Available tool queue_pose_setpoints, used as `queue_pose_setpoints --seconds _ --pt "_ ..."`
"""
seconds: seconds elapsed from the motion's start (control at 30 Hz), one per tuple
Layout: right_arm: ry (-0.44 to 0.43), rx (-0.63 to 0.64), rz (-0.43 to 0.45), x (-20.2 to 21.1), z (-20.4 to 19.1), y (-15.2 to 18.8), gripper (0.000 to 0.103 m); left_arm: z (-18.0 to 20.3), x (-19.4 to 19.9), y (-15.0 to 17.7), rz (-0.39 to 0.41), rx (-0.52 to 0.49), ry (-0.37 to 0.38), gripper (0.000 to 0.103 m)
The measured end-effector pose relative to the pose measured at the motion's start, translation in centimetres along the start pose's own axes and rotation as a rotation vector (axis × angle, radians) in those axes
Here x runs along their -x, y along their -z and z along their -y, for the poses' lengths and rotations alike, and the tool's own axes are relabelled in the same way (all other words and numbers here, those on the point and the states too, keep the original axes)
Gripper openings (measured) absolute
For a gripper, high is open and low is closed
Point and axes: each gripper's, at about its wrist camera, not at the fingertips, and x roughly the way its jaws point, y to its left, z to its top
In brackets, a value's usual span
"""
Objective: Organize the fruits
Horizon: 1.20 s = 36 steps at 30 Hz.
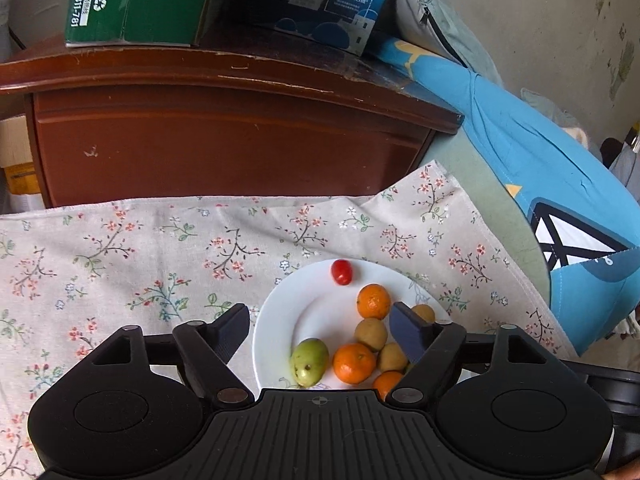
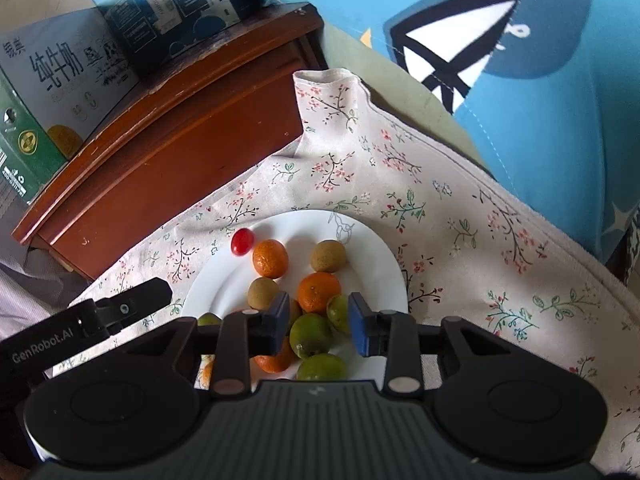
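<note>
A floral cloth (image 2: 460, 216) covers the surface beside a wooden cabinet (image 1: 224, 132). Lower centre sits the white plate (image 1: 280, 320) of crowded fruit. Both the left gripper (image 1: 320, 336) and right gripper (image 2: 319, 324) hover released; closing on the green fruit (image 2: 310, 335) may nudge neighbours off the rim.

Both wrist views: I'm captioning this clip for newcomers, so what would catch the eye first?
The white plate heaped with fruit on the floral cloth: oranges, green fruits, and one red tomato alone at its far edge. The open right tongs hover over a green fruit. Behind, a bright blue pillow and a brown cabinet carrying cartons.
</note>
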Motion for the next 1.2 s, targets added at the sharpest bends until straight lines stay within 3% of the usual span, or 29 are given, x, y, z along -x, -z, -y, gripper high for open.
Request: queue_pose_setpoints --seconds 0.1,0.37,0.6,0.8,0.9,1.2 --pt "-0.005 0.030 -0.011 0.2 -0.6 0.4 0.038 0.3 0.9 -0.1 -0.021 -0.015 -0.039 0.088" --pt "0.016 0.052 -0.044 1.6 -1.5 1.4 0.071 1.3 4.4 0.1 -0.053 -0.122 -0.131 0.098" --pt "0.056 0.081 -0.020 3.2 -2.2 1.8 0.078 1.2 5.7 1.3 -0.103 -0.186 -0.214 0.099" --pt "0.099 0.069 -0.052 3.3 -2.3 2.8 0.080 1.3 5.2 1.6 -0.114 -0.199 -0.269 0.099" --pt "0.137 0.079 -0.076 3.0 -2.6 3.0 0.085 1.1 4.6 1.9 -0.142 -0.194 -0.286 0.099" --pt "0.182 0.118 -0.077 2.2 -2.7 3.4 0.087 1.2 3.0 2.5 -0.183 -0.194 -0.314 0.099"
